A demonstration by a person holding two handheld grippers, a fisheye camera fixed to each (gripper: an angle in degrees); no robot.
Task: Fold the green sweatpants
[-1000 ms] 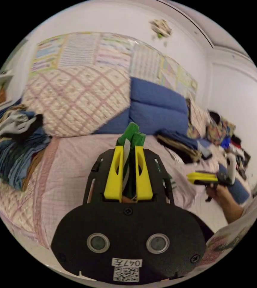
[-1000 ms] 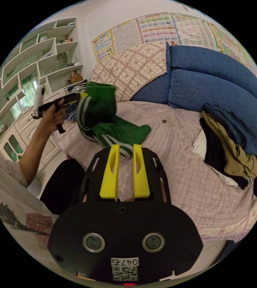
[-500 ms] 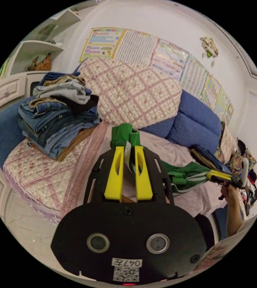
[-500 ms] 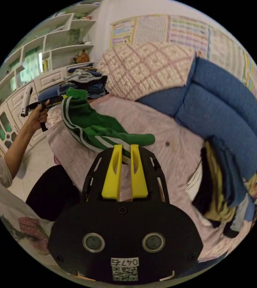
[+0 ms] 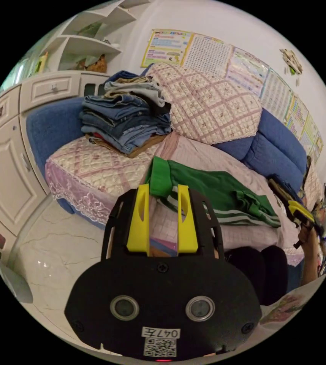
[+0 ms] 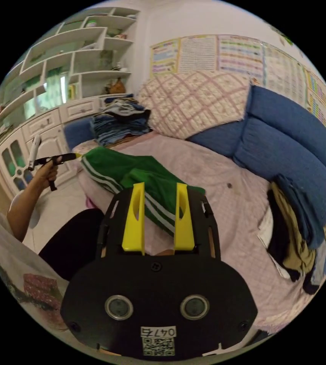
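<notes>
Now the green sweatpants with white side stripes (image 5: 216, 194) lie along the front edge of the pink checked sofa cover (image 6: 223, 190). Left gripper (image 5: 162, 195) and right gripper (image 6: 158, 195) hover with jaws wide, gripping nothing.

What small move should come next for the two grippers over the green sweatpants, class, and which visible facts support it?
Probably lower the left gripper onto the near cuffed end of the green sweatpants and close on it. Both grippers stand open and hold nothing; the right gripper hovers over the striped side. The sweatpants lie loosely laid out on the pink cover, rumpled and not yet neatly folded.
</notes>
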